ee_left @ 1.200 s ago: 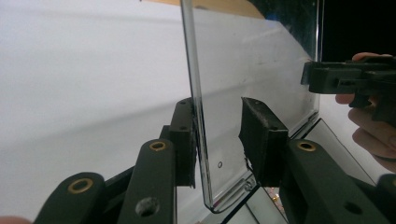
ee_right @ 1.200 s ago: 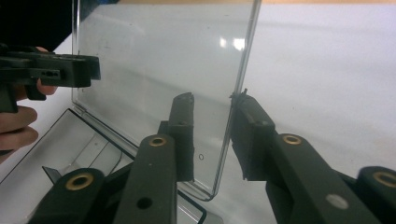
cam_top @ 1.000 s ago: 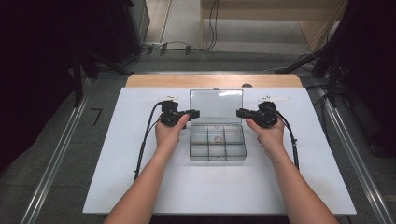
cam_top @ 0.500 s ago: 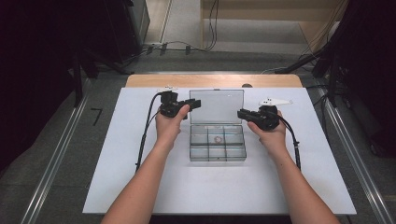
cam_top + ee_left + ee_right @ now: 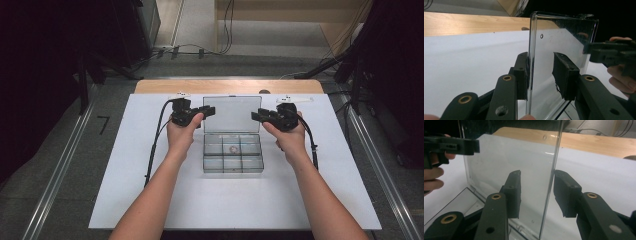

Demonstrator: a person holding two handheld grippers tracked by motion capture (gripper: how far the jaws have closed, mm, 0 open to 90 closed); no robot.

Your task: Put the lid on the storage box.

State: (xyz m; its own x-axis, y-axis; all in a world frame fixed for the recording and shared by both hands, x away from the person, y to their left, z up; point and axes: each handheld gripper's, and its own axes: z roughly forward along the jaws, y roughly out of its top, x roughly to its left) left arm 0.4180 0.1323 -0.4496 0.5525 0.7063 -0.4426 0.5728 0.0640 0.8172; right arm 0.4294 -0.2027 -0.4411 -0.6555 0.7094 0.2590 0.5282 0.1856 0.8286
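A clear plastic compartment box [image 5: 233, 159] lies mid-table with its clear lid [image 5: 231, 114] standing up from the far side. My left gripper [image 5: 209, 111] is at the lid's left edge. In the left gripper view the lid [image 5: 559, 37] runs between the jaws of this gripper [image 5: 540, 56]: one pad lies against it, the other stands off, so it is open. My right gripper [image 5: 255, 116] is at the right edge. Its jaws have just been opening. The lid [image 5: 511, 155] passes between them in the right gripper view, clear of both pads [image 5: 537, 173].
The box rests on a white mat [image 5: 150, 190] over a wooden table [image 5: 225, 86]. A small round thing [image 5: 233, 148] sits in one far compartment. Cables trail from both grippers. Metal rails [image 5: 60, 165] run along both table sides.
The left gripper has crept slightly toward the far side along the lid's edge. The right hand has stayed in place.
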